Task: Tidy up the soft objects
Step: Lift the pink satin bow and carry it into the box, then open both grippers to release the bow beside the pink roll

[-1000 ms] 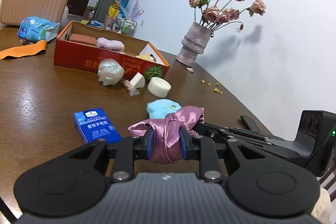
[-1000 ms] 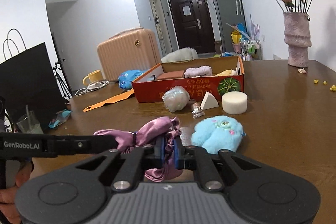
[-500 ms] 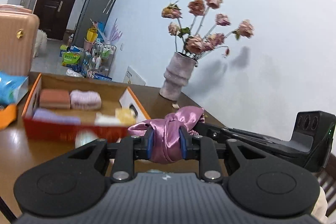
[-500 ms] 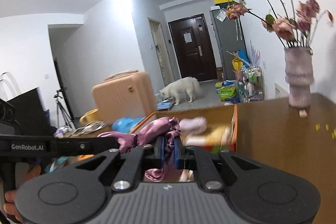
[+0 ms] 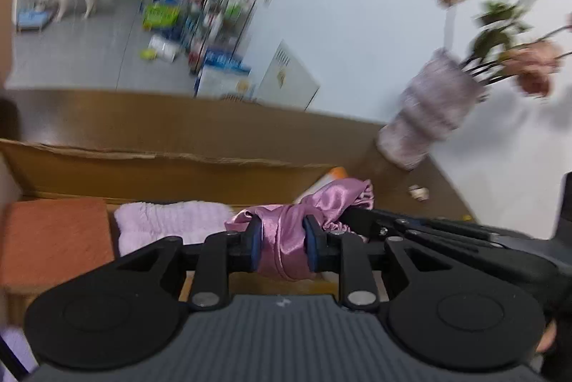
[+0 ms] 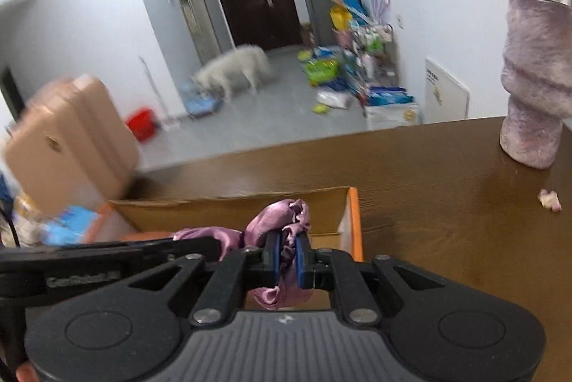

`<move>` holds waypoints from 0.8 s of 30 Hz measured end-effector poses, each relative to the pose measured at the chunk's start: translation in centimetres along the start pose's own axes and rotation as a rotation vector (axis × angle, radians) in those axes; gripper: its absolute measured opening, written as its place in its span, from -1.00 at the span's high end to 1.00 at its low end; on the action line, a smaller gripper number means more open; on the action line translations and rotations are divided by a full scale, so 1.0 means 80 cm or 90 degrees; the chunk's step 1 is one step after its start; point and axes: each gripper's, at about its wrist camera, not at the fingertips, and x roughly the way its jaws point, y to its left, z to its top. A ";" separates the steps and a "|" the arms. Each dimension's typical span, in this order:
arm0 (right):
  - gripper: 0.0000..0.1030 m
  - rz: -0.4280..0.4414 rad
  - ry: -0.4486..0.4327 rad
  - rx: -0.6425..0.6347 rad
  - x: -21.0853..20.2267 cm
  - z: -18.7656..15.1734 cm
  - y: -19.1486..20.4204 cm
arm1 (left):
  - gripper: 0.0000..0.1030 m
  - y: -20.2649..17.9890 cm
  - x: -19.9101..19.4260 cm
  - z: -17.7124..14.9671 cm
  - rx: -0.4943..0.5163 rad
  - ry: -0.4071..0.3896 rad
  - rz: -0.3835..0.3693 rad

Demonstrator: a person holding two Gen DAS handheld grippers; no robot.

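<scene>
Over the cardboard box (image 5: 171,174), the left gripper (image 5: 282,240) and right gripper (image 6: 286,255) both clamp a light, slippery pink satin scrunchie (image 5: 286,239), best held at its bunched middle.

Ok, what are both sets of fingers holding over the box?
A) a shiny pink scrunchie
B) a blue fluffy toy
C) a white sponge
A: the shiny pink scrunchie is pinched by the left gripper and the right gripper, above the cardboard box.
</scene>
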 end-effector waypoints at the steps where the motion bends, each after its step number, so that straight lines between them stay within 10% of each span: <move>1: 0.83 -0.015 0.006 -0.016 0.015 0.000 0.004 | 0.51 0.011 0.017 0.003 -0.015 0.016 -0.006; 11: 0.71 -0.100 0.050 -0.096 0.076 0.002 0.021 | 0.39 0.023 0.052 0.005 -0.012 0.031 -0.001; 15: 0.43 -0.073 0.025 -0.075 0.040 0.010 0.012 | -0.05 0.010 0.012 0.006 0.011 -0.003 -0.004; 24: 0.08 -0.054 -0.049 -0.091 -0.126 0.005 0.007 | -0.08 -0.035 -0.160 -0.028 0.089 -0.064 0.055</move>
